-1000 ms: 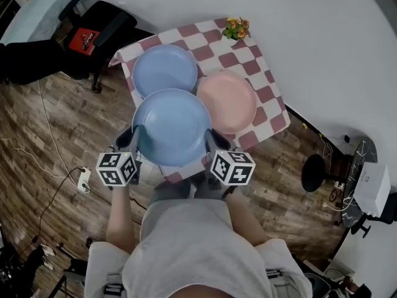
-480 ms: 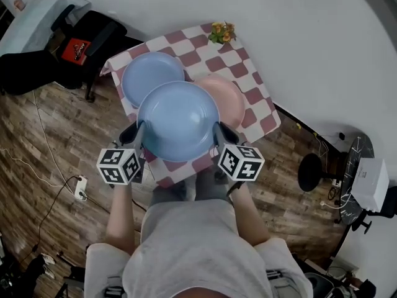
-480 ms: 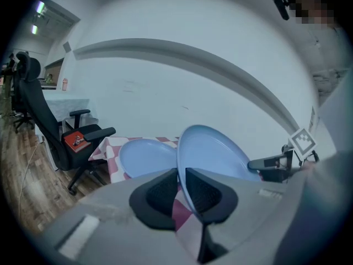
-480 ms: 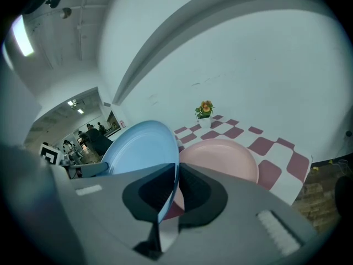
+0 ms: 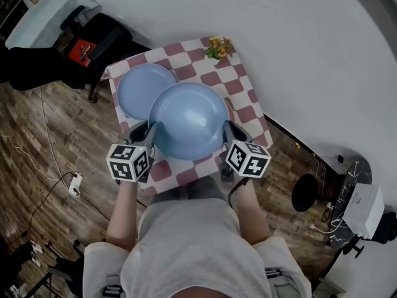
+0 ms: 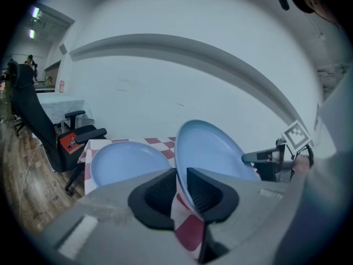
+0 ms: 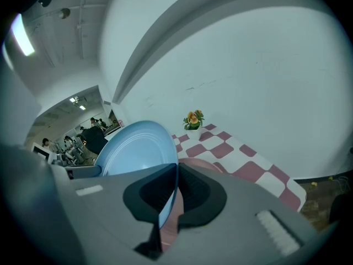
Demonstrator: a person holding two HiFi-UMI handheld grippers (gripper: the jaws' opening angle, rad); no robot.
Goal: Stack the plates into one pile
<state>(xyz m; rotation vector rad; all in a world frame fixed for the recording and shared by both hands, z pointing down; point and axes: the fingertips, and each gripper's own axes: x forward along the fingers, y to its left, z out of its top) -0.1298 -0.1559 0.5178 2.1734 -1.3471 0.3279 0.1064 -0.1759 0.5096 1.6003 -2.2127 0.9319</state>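
Left gripper (image 5: 151, 129) and right gripper (image 5: 228, 128) each pinch an opposite rim of the blue plate (image 5: 189, 120). The left jaws just eased wider and the right just tightened, probably steadying it over the pink plate (image 7: 198, 164) underneath. The second blue plate (image 5: 139, 90) sits ahead-left on the checkered table (image 5: 245, 98), with wood floor (image 5: 49, 141) all around.

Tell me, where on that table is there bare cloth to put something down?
Bare cloth runs along the near edge and up the right edge to the flowers. The left is filled by the resting blue plate; the middle sits under the lifted plate.
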